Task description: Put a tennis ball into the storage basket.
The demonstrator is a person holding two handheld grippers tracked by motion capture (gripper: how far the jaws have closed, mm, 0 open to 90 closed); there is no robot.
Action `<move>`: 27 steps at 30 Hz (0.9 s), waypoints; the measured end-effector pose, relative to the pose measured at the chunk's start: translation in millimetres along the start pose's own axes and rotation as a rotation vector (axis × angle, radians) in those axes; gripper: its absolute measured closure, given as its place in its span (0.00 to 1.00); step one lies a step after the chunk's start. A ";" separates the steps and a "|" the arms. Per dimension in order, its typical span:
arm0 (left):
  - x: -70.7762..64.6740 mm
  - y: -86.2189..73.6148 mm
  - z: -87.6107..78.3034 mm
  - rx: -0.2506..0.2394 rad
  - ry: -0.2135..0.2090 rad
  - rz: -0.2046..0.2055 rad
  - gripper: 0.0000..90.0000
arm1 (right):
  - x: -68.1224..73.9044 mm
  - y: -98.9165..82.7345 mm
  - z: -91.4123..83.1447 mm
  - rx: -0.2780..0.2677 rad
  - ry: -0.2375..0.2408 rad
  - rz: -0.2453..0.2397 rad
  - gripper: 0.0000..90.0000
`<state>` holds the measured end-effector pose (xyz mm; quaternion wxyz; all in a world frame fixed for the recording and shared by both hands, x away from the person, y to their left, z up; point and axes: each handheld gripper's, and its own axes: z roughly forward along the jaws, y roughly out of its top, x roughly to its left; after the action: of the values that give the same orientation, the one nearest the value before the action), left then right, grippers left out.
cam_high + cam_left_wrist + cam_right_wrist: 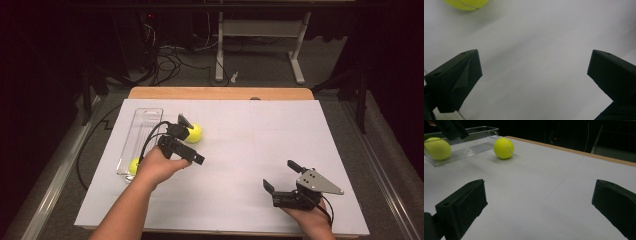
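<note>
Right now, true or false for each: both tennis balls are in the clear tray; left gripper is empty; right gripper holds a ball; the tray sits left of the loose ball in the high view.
1. Both tennis balls in the clear tray: false. One ball in the tray, the loose ball on the table.
2. Left gripper empty: true, jaws open.
3. Right gripper holds a ball: false, open and empty.
4. Tray left of loose ball: true.
</note>
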<state>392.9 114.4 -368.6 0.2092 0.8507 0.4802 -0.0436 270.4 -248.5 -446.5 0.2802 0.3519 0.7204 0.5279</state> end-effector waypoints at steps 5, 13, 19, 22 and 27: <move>11.6 13.4 0.6 -0.005 0.018 -0.040 0.01 | -0.6 1.3 -2.1 -0.014 0.006 0.003 0.00; 18.4 35.1 7.3 0.013 0.037 -0.055 0.01 | -0.2 1.8 -2.0 -0.018 0.015 0.006 0.00; 28.2 48.3 12.3 0.012 0.056 -0.084 0.01 | 0.7 1.8 -1.8 -0.018 0.019 0.008 0.00; 33.2 55.2 15.9 0.002 0.049 -0.096 0.01 | 0.9 1.5 -1.6 -0.018 0.023 0.006 0.00; 40.7 65.8 23.0 0.012 0.067 -0.099 0.01 | 1.2 1.1 -1.5 -0.019 0.028 0.007 0.00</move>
<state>472.6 108.1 -380.0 0.1856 0.8280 0.5284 -0.0281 268.7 -248.2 -445.1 0.2712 0.3444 0.7180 0.5406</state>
